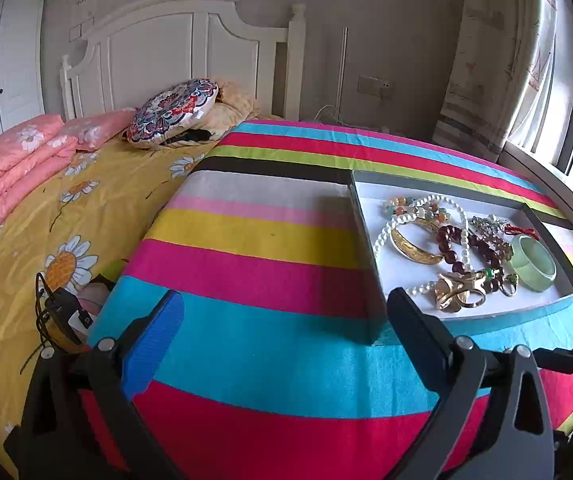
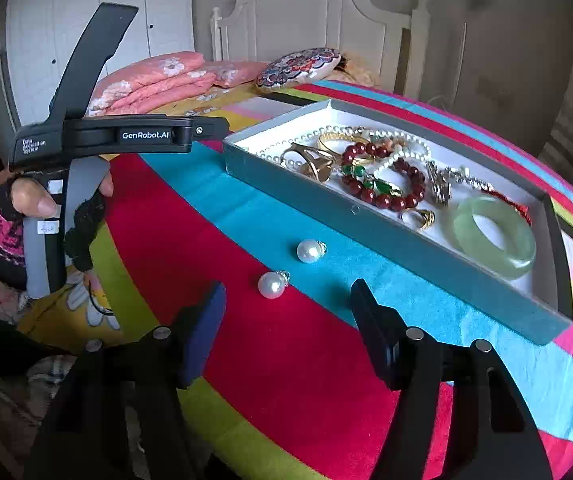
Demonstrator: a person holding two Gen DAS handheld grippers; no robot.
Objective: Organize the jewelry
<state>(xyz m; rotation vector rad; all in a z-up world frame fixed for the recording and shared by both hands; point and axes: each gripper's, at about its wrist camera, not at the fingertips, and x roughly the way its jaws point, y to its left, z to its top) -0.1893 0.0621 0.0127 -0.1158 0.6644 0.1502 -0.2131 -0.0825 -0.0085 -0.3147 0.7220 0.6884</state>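
**Right wrist view: two loose pearls ahead of my open jaws**

Right wrist view shows my right gripper (image 2: 286,320) spread, nothing between its pads, aimed down at two pearl earrings (image 2: 272,285) (image 2: 310,251) lying on the striped cloth (image 2: 246,360) just outside the grey tray (image 2: 326,204). I judge the step in hand is gathering these strays into the tray, where the rest already lies: a jade bangle (image 2: 494,236), a red bead bracelet (image 2: 382,184), a white pearl strand (image 2: 402,152) and gold rings (image 2: 310,164).

The next move, as I read it, calls for centring the nearer pearl between the pads and closing gently; a round bead could roll or squirt out on soft fabric.

My left gripper (image 1: 282,312) also stands released and empty, hovering over the cloth beside the tray's near corner (image 1: 374,320); a hand (image 2: 38,200) in a knitted glove holds its handle.

I work over a bed: yellow daisy sheet (image 1: 66,208), folded pink quilt (image 1: 14,168), round patterned cushion (image 1: 174,110), white headboard (image 1: 174,40), curtained window (image 1: 526,60) at the right.
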